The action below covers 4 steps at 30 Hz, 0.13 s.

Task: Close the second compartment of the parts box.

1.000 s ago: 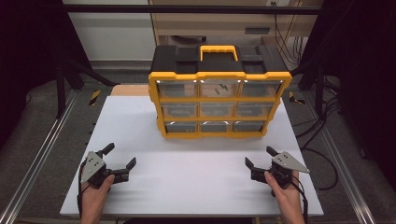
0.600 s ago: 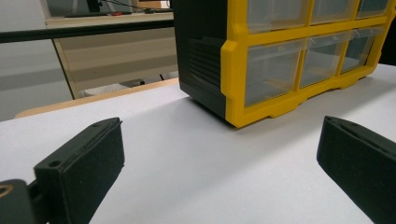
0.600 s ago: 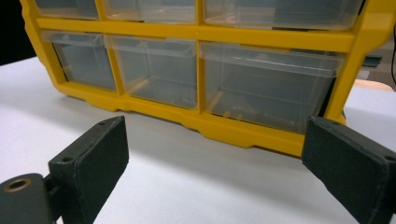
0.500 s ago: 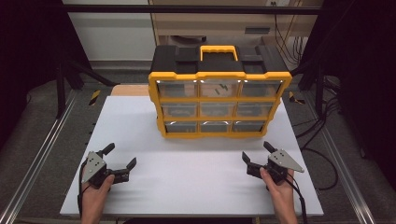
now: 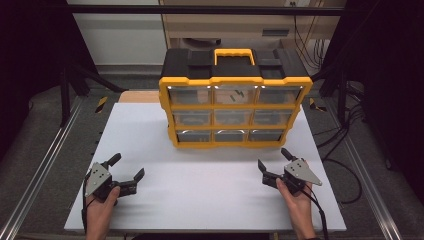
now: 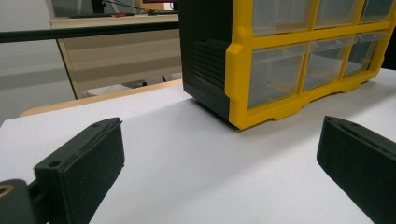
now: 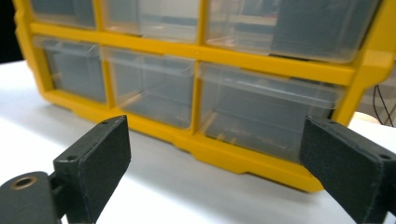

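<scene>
A yellow and black drawer cabinet [image 5: 235,107] with clear drawers in three rows stands at the middle back of the white table top [image 5: 200,200]. All drawers look closed. My left gripper [image 5: 127,166] rests near the front left, open, with nothing between its jaws. My right gripper [image 5: 273,158] is at the front right, open and empty, a short way in front of the cabinet's lower right corner. The left gripper view shows the left gripper [image 6: 219,158] facing the cabinet's [image 6: 289,60] left corner from afar. In the right gripper view, the right gripper [image 7: 219,158] frames the bottom-row drawers [image 7: 266,109].
Metal rails [image 5: 45,165] run along both sides of the table. Cables [image 5: 345,150] lie on the floor to the right. A wooden board edge [image 5: 137,96] shows behind the table's back left. The white surface between the two grippers is bare.
My right gripper has moved a little forward and left, toward the cabinet's lower right corner. The left gripper has stayed where it was.
</scene>
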Available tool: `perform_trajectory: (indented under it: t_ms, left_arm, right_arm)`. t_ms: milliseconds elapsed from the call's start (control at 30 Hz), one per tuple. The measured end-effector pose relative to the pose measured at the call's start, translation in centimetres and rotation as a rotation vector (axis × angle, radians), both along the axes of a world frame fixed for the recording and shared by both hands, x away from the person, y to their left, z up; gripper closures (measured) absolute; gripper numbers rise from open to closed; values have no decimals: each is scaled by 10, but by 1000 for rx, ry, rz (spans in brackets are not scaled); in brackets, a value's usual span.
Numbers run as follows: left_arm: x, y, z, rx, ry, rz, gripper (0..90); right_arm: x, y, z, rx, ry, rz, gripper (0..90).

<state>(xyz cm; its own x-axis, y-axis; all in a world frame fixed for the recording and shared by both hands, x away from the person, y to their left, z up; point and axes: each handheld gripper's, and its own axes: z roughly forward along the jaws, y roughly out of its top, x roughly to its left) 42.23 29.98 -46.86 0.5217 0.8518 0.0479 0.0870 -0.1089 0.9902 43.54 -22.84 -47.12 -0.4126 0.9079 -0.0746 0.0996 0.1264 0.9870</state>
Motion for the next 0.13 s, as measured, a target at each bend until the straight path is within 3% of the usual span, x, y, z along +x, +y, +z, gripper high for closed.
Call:
perform_trajectory:
  t_ms: [100,133]
  left_arm:
    - [0,0,1,-16,1,3,6]
    - [0,0,1,-14,2,2,6]
  right_arm:
    - [-5,1,-2,-36,-7,14,70]
    - [-6,1,-3,-27,-6,18,68]
